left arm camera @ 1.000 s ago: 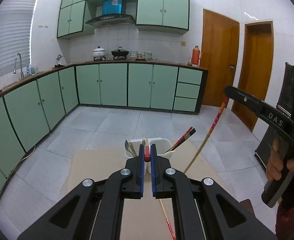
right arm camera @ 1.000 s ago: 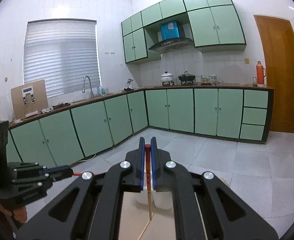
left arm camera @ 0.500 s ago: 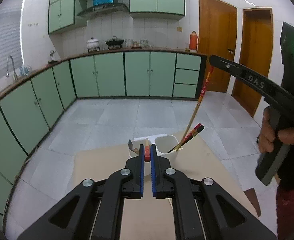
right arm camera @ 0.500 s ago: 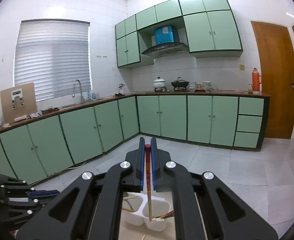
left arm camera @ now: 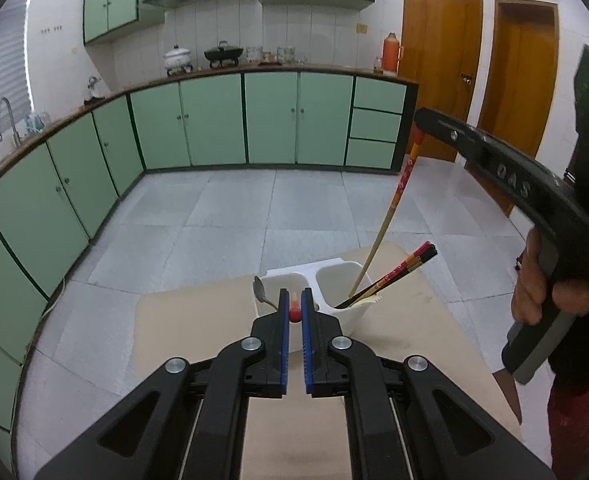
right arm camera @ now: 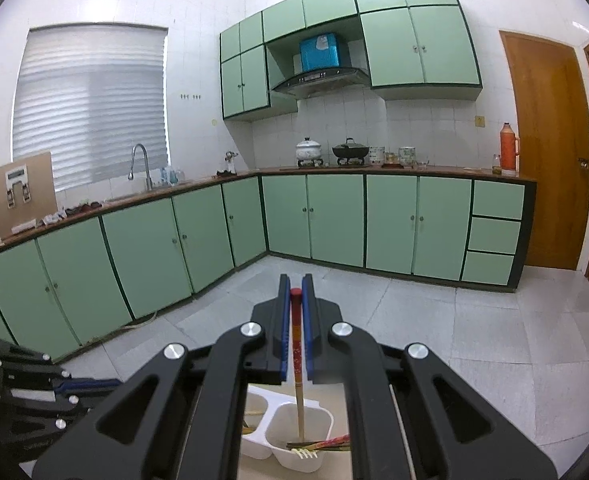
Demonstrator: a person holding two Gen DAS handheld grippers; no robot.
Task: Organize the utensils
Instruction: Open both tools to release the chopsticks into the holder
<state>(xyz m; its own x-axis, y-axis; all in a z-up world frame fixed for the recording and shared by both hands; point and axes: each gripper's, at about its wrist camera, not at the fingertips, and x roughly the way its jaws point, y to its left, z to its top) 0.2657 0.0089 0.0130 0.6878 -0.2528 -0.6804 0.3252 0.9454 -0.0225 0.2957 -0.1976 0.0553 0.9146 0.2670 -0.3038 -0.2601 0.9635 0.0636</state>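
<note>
Right wrist: right hand-held gripper (right arm camera: 295, 292) pinches a red-topped, pale-tipped chopstick (right arm camera: 297, 364); left hand-held gripper (left arm camera: 294, 304) likewise.

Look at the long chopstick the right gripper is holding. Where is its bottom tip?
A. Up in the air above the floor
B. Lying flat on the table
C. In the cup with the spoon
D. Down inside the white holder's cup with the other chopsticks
D: the right gripper pinches the chopstick, whose lower tip dips into the white holder compartment holding the other chopsticks, not the spoon side.
</note>
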